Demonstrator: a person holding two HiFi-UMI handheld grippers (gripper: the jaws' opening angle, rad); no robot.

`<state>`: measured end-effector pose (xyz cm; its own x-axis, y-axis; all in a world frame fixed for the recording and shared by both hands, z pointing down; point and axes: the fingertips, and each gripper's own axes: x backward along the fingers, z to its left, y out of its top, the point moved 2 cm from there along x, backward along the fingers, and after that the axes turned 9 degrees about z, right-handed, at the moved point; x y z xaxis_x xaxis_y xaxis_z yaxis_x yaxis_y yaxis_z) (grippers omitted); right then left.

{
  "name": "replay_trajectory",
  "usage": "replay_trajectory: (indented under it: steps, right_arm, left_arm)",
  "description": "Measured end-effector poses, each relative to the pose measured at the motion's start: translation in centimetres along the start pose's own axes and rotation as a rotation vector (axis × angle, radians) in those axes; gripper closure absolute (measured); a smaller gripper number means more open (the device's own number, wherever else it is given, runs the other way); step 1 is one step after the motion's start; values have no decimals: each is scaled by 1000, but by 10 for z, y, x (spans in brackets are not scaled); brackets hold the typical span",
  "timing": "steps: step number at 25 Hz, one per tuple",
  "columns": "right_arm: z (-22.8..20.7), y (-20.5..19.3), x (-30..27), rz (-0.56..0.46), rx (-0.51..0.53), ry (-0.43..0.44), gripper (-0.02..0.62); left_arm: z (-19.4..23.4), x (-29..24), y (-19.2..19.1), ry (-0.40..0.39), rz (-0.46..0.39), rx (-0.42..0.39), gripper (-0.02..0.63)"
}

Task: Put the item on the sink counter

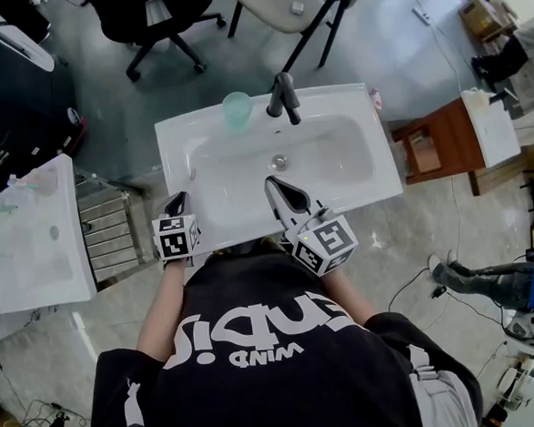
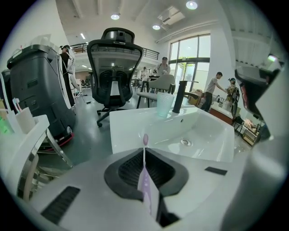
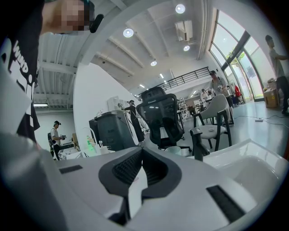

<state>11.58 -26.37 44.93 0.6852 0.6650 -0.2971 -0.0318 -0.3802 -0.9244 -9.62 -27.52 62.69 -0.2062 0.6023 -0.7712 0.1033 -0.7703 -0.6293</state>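
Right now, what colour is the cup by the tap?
The cup is pale mint green, clearest in the head view.

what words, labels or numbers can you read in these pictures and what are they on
"WIND": small white print on the person's black shirt, upside down in the head view.
Large white print beside it on the shirt: creased, not surely readable.
Cubes on the left hand-held gripper and right hand-held gripper: square patterns only, no words.

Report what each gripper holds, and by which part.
The left gripper is shut on a lilac toothbrush, clamping its handle, head pointing outward. The right gripper holds nothing.
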Motion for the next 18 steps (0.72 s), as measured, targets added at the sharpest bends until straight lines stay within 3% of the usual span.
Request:
replay_trajectory:
  steps: [8,14,18]
  right_arm:
    - [1,1,-3,-5,-4,0,577]
    - [5,8,-2,-27,1,5,577]
    - [6,17,0,-52,10,4,577]
  left_arm:
    - [-29,54,56,-152,-157,-12,584]
    - [-62,118,112,-272,-364,-70,585]
    - [-73,157,136,-271,-513,-157,586]
